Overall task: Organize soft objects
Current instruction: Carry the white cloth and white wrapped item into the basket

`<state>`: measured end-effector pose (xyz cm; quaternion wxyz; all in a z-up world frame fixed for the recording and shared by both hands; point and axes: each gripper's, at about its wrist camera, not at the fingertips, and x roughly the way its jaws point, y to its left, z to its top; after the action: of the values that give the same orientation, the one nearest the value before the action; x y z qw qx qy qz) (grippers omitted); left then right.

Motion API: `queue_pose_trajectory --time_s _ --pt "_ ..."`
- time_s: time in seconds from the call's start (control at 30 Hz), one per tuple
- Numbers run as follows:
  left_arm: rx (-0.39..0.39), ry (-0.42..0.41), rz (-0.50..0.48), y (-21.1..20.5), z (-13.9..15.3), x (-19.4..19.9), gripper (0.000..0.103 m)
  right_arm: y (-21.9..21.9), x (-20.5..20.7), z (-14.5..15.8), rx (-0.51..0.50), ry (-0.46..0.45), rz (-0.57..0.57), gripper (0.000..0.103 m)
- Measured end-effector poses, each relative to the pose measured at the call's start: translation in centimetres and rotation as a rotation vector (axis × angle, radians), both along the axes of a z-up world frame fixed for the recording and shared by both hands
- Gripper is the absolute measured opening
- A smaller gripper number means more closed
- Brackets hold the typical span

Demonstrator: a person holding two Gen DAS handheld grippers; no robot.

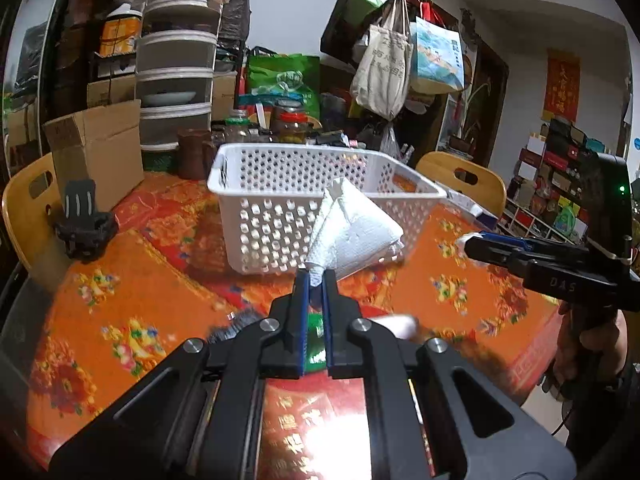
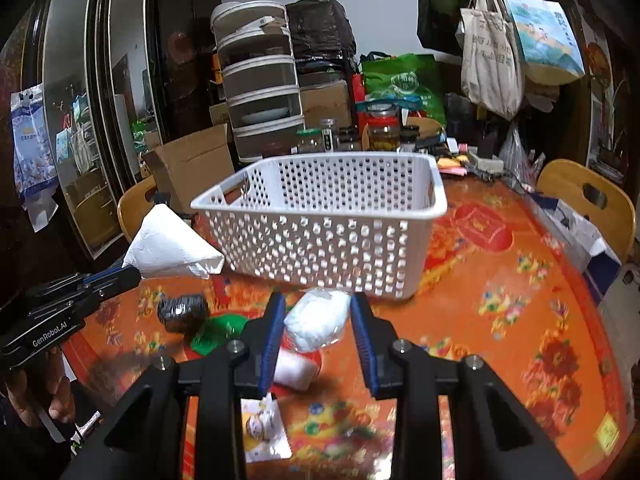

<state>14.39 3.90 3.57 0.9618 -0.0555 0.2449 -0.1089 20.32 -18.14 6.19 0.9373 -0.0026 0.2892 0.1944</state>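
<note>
Ahead of both hand-held grippers, the white basket (image 2: 320, 216) stands on the bench (image 2: 520, 320), its long axis running roughly left to right across the right wrist view. No item shows inside it.

The left hand-held gripper (image 1: 316, 276) is clamped on one corner of a folded paper towel (image 1: 356, 232). The towel fans up and forward from the tips, in front of the basket's near wall and about level with its rim. The basket opening lies beyond and slightly left of this load.

The right hand-held gripper (image 2: 318, 320) has its jaws partly apart around a white wad in clear wrap (image 2: 318, 320). The wad is clear of the bench, so it is judged held. The basket lies straight ahead and above it; neither hand is clearly nearer.

Count:
- baskets: one
- items carried: two
- items on the bench: a dark scrubber (image 2: 182, 312), a green piece (image 2: 216, 334), a white roll (image 2: 294, 370) and a printed packet (image 2: 264, 428), one each
</note>
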Motion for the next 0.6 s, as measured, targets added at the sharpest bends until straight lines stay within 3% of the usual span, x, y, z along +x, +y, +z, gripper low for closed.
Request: queue_pose_trajectory --time_s 0.6 --pt "0.012 -0.031 0.016 0.7 7.0 7.8 0.005 0.3 8.7 5.9 -0.011 0.017 0.005 0.033"
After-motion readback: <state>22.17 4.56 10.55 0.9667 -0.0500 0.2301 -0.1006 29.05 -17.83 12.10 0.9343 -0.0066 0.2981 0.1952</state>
